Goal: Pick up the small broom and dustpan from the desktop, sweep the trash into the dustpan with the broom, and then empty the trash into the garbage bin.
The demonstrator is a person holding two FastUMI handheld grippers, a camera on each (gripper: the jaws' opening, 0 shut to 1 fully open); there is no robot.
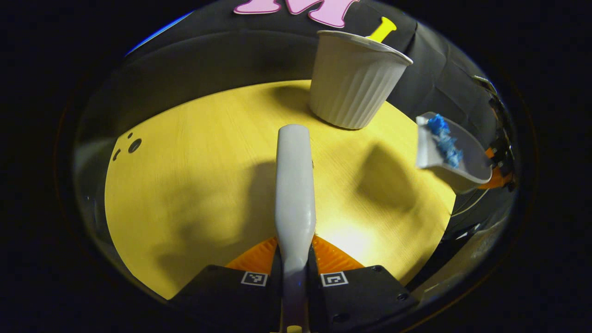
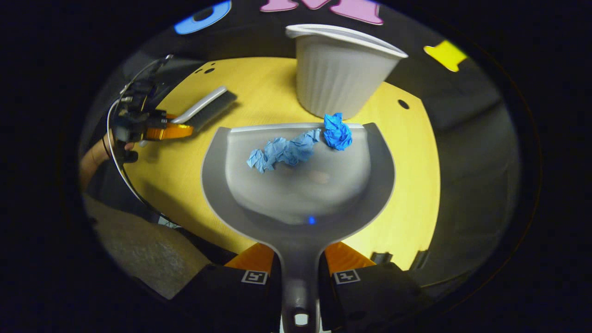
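Our right hand-held gripper (image 2: 299, 277) clamps the dustpan (image 2: 298, 185) by its stiff handle, held above the counter (image 2: 416, 194) just short of the bin (image 2: 340, 74). Blue paper trash (image 2: 296, 148) near the lip looks light; we tip gently. Our left hand-held gripper (image 1: 295, 273) grips the broom (image 1: 294, 185).

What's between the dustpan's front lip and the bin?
Nothing solid. In the right gripper view the dustpan lip sits just short of the bin; blue paper scraps lie inside the lip.
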